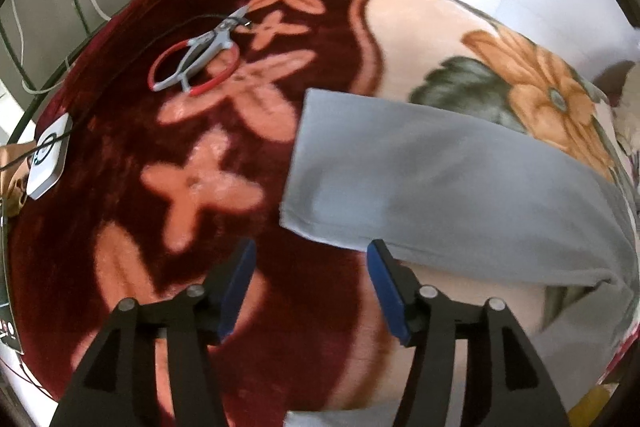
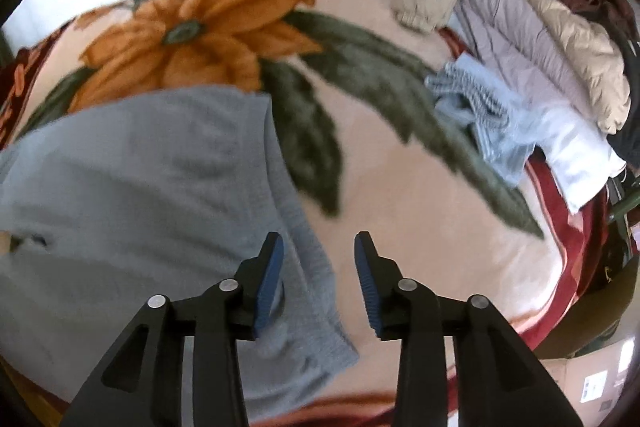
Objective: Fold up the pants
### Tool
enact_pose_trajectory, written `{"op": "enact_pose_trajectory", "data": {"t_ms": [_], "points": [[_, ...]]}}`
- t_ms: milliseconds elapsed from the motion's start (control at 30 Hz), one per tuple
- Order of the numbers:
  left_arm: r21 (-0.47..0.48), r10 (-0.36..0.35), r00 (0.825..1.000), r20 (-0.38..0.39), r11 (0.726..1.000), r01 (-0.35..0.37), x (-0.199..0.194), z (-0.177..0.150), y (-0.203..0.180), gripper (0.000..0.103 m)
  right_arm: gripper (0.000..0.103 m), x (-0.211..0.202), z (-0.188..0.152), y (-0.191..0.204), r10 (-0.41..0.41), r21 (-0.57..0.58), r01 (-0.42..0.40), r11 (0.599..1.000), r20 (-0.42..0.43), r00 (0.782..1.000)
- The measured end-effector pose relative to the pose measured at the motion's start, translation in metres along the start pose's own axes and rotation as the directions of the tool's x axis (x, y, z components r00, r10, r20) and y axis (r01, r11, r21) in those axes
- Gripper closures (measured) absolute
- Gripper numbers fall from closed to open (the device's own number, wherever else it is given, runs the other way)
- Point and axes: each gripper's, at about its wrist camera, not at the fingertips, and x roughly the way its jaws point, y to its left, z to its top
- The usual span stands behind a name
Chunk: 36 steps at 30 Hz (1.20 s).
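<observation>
Grey pants (image 1: 440,179) lie flat on a floral blanket (image 1: 132,147). In the left wrist view the leg end is ahead and to the right. My left gripper (image 1: 312,251) is open and empty, just short of the leg hem, with its right finger at the hem's edge. In the right wrist view the pants (image 2: 132,179) fill the left side, with the ribbed waistband (image 2: 312,259) running between the jaws. My right gripper (image 2: 318,247) is open over the waistband and holds nothing.
Red-handled pliers (image 1: 200,59) and a black cable lie on the blanket at the back left. A white device (image 1: 50,159) sits at the left edge. A pile of clothes (image 2: 532,39), including a light blue garment (image 2: 480,111), lies at the back right.
</observation>
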Motion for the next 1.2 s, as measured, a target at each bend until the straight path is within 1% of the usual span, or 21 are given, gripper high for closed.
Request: {"op": "enact_pose_trajectory", "data": {"t_ms": [33,100,200,233,300,367,433,500,533,600,667,833,933,1000,1200], "points": [[0.002,-0.011,1.000,0.007,1.000,0.011,-0.001,0.001,-0.005,0.040,0.060,0.002,0.007,0.002,0.013,0.004,-0.013,1.000,0.008,1.000],[0.006,-0.036,0.999,0.017,0.999,0.036,0.001,0.007,-0.016,0.037,0.059,0.016,0.023,0.011,0.059,-0.002,-0.059,0.998,0.007,0.998],[0.004,-0.061,0.998,0.009,0.998,0.061,0.013,0.016,-0.032,0.035,0.059,0.040,0.038,0.021,0.107,0.013,-0.107,0.994,-0.013,0.994],[0.003,-0.069,0.998,0.004,0.998,0.069,0.018,0.017,-0.038,0.035,0.059,0.054,0.046,0.025,0.122,0.021,-0.122,0.992,-0.027,0.992],[0.007,-0.074,0.997,-0.003,0.997,0.074,0.029,0.019,-0.045,0.035,0.059,0.071,0.054,0.030,0.121,0.025,-0.120,0.992,-0.037,0.992],[0.014,-0.068,0.998,-0.013,0.998,0.068,0.040,0.020,-0.051,0.035,0.059,0.093,0.061,0.035,0.078,0.006,-0.078,0.997,-0.061,0.995],[0.020,-0.066,0.998,-0.025,0.998,0.066,0.054,0.019,-0.054,0.034,0.054,0.111,0.064,0.037,0.053,-0.016,-0.055,0.998,-0.097,0.994],[0.016,-0.068,0.998,-0.010,0.998,0.068,0.060,0.018,-0.054,0.029,0.049,0.117,0.068,0.032,0.072,-0.001,-0.073,0.997,-0.077,0.994],[0.018,-0.067,0.998,0.001,0.998,0.067,0.061,0.017,-0.053,0.028,0.049,0.118,0.069,0.029,0.087,0.015,-0.086,0.996,-0.076,0.993],[0.026,-0.057,0.998,0.005,0.998,0.056,0.063,0.018,-0.054,0.025,0.049,0.117,0.069,0.023,0.116,0.047,-0.113,0.992,-0.059,0.992],[0.033,-0.050,0.999,0.006,0.998,0.050,0.062,0.018,-0.054,0.025,0.049,0.110,0.065,0.020,0.130,0.064,-0.128,0.990,-0.026,0.991],[0.056,-0.027,1.000,0.000,0.998,0.027,0.050,0.016,-0.055,0.025,0.049,0.083,0.058,0.012,0.113,0.109,-0.116,0.987,0.032,0.993],[0.081,-0.023,1.000,0.021,0.996,0.022,0.032,0.009,-0.058,0.025,0.048,0.061,0.051,0.009,0.127,0.112,-0.134,0.985,0.064,0.990],[0.095,-0.024,0.999,0.037,0.995,0.021,0.018,0.003,-0.061,0.023,0.049,0.046,0.045,0.009,0.137,0.112,-0.145,0.983,0.073,0.988],[0.118,-0.058,0.997,0.047,0.992,0.053,-0.026,-0.025,-0.076,0.022,0.048,0.002,0.012,0.017,0.180,0.093,-0.187,0.978,0.085,0.980]]}}
